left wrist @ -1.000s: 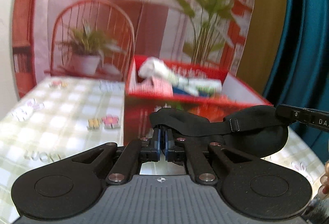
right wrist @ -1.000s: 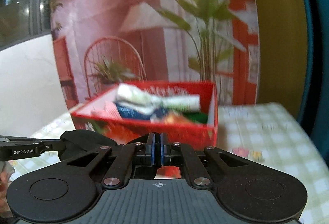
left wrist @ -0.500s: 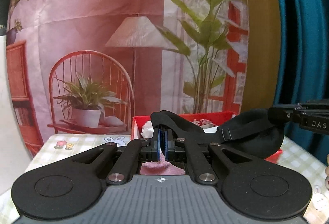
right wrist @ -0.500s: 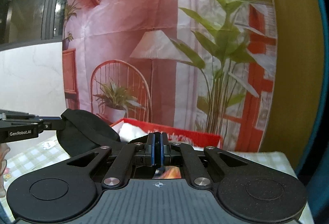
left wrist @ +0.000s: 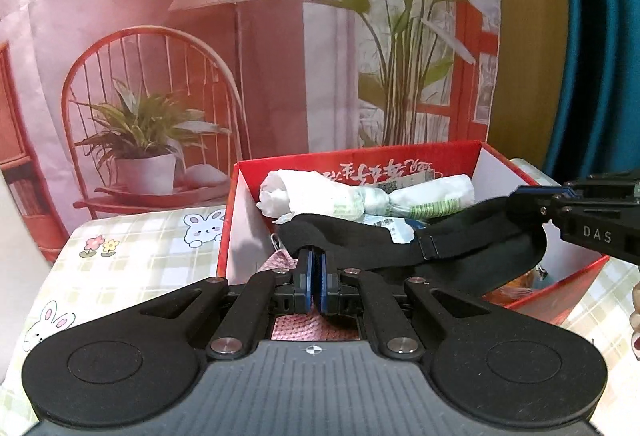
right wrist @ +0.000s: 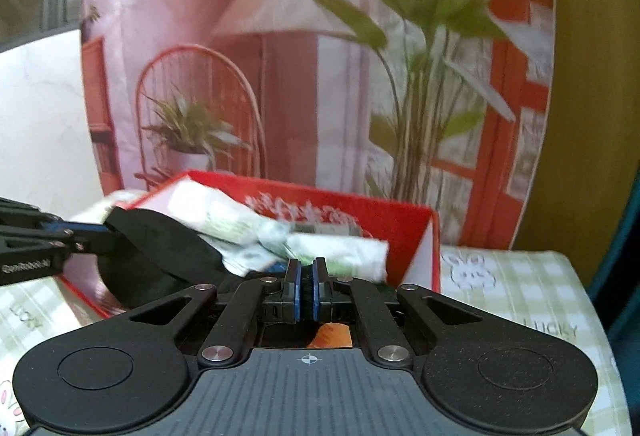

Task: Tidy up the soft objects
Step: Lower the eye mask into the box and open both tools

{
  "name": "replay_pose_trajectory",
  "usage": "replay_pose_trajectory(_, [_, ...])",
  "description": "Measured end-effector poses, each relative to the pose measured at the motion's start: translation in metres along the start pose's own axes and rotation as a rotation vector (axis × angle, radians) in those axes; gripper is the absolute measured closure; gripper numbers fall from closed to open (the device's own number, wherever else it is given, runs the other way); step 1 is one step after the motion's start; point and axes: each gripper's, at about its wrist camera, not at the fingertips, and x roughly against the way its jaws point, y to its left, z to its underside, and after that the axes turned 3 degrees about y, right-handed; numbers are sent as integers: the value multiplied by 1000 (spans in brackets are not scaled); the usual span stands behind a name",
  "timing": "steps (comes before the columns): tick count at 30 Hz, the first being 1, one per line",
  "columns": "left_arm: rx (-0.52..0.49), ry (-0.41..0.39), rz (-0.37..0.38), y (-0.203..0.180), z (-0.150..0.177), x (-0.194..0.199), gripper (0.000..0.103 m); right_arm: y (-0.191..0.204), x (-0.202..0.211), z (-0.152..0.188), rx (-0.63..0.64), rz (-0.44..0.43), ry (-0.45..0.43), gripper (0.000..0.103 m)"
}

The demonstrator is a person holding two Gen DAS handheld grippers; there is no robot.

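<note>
I hold a soft black eye mask (left wrist: 404, 242) stretched between my 2 tools, hanging just over an open red cardboard box (left wrist: 504, 159). My left tool (left wrist: 313, 286) is clamped on 1 end of the mask, its blue pads pressed together on the matte fabric. My right tool (right wrist: 306, 290) is clamped on the other end, where a thin elastic strap with a small buckle joins the padded, rounded part.

The box is rectangular, with red outer walls, white inner walls and white lettering printed along the inside of its far wall. Inside lie 2 rolled white bundles (left wrist: 360, 191) with green print, crinkled like plastic wrap, beside a pink knitted piece (left wrist: 280, 262) and something orange, partly hidden by the mask.

The box sits on a bench (left wrist: 132, 256) covered in a pale green checked cloth with cartoon rabbits and small flowers. Behind it hangs a creased printed backdrop (left wrist: 256, 47) showing a wire chair, a potted plant, a lamp and tall green leaves. A teal curtain (left wrist: 596, 47) hangs at the right.
</note>
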Motion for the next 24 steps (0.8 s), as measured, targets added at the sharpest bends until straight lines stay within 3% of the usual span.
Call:
replay_pose_trajectory(2, [14, 6, 8, 5, 0, -1, 97, -4, -1, 2, -19, 8, 3, 97])
replay_pose_trajectory(5, [8, 18, 16, 7, -1, -1, 91, -7, 2, 3, -17, 16, -7, 87])
replay_pose_trajectory(6, [8, 23, 20, 8, -1, -1, 82, -7, 3, 3, -16, 16, -10, 82])
replay_pose_trajectory(7, [11, 25, 22, 9, -2, 1, 64, -7, 5, 3, -16, 13, -13, 80])
replay_pose_trajectory(9, [13, 9, 46, 11, -3, 9, 42, -8, 9, 1, -17, 17, -17, 76])
replay_pose_trajectory(11, [5, -8, 47, 11, -5, 18, 32, -8, 15, -1, -23, 15, -19, 67])
replay_pose_trajectory(13, [-13, -25, 31, 8, -9, 31, 12, -7, 24, -4, -29, 24, -33, 47])
replay_pose_trajectory(15, [-38, -50, 2, 4, -13, 46, 1, -6, 35, -8, -44, 27, -48, 34])
replay_pose_trajectory(17, [-65, -72, -47, -2, -18, 62, 0, -5, 47, -14, -65, 14, -51, 23])
replay_pose_trajectory(19, [-98, -83, -103, -9, -25, 79, 0, -4, 61, -20, -89, -15, -53, 6])
replay_pose_trajectory(21, [-95, -117, -109, -10, -29, 98, 0, 1, 79, -25, -92, -32, -71, 1])
replay_pose_trajectory(24, [-57, -165, -97, -9, -38, 130, 0, 10, 105, -37, -87, -28, -88, 0])
